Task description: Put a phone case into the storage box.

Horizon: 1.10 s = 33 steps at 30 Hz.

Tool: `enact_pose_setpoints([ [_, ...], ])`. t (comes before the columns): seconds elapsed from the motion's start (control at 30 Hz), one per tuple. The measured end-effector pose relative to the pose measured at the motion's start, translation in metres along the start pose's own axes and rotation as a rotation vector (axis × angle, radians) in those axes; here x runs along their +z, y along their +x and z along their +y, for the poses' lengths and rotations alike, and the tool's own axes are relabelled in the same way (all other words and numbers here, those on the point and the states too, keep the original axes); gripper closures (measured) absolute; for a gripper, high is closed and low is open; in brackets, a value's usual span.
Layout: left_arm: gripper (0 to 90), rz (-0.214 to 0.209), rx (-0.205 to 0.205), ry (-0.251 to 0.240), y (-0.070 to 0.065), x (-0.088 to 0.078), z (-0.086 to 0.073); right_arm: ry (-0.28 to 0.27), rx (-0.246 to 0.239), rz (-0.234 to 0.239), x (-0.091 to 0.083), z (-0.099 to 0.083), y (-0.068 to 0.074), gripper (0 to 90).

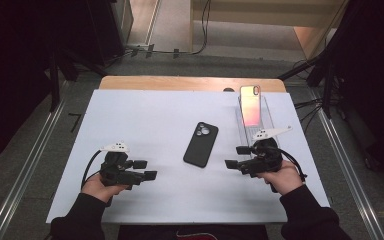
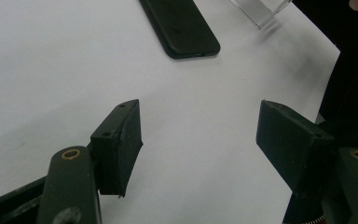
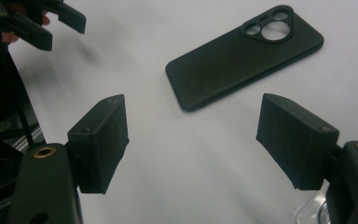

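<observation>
The black phone case [image 1: 201,144] lies flat, camera holes up, mid-surface between the released, empty left claw [image 1: 145,169] and right claw [image 1: 236,157], both angled inward, likely to reach it.

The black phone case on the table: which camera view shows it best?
The right gripper view: the black phone case lies whole and close, its camera cutouts plain, past the open jaws. The high view shows it whole but small, lying between both grippers. The left gripper view catches just its lower end, cut off by the top edge.
</observation>
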<state>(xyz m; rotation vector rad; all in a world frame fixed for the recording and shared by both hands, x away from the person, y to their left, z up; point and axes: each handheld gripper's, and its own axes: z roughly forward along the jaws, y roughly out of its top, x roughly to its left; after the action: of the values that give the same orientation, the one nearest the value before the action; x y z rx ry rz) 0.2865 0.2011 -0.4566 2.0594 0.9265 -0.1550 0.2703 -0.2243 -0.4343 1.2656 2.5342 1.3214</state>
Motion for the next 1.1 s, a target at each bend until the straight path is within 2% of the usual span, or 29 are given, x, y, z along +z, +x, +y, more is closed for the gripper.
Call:
enact_pose_setpoints([
  [0.1, 31.2, -0.003, 0.004, -0.002, -0.001, -0.001, 0.000, 0.003, -0.028, 0.003, 0.002, -0.010, 0.002, 22.9],
  [0.33, 31.2, -0.022, 0.010, 0.010, -0.004, 0.002, 0.000, 0.031, -0.045, 0.027, 0.007, -0.034, 0.004, 22.9],
  [0.43, 31.2, -0.027, 0.012, 0.009, -0.004, 0.002, 0.000, 0.058, -0.070, 0.002, 0.009, -0.039, 0.003, 22.9],
  [0.53, 31.2, -0.022, 0.010, 0.011, -0.004, 0.001, -0.001, 0.074, -0.031, 0.023, 0.012, -0.040, 0.000, 22.9],
  [0.63, 31.2, -0.023, 0.004, 0.004, -0.005, 0.000, -0.001, 0.089, -0.034, 0.019, 0.014, -0.041, 0.000, 22.9],
  [0.77, 31.2, -0.021, 0.013, 0.012, -0.006, 0.002, -0.001, 0.064, -0.025, 0.019, 0.013, -0.040, 0.000, 22.8],
  [0.87, 31.2, -0.021, 0.008, 0.006, -0.005, 0.002, 0.000, 0.039, -0.045, 0.006, 0.015, -0.039, 0.000, 22.7],
  [0.97, 31.2, -0.019, 0.009, 0.003, -0.004, 0.001, -0.001, 0.017, -0.025, 0.005, 0.015, -0.036, 0.002, 22.6],
  [1.1, 31.2, -0.017, 0.007, 0.004, -0.004, 0.000, -0.001, 0.030, -0.021, -0.006, 0.018, -0.027, 0.005, 22.4],
])
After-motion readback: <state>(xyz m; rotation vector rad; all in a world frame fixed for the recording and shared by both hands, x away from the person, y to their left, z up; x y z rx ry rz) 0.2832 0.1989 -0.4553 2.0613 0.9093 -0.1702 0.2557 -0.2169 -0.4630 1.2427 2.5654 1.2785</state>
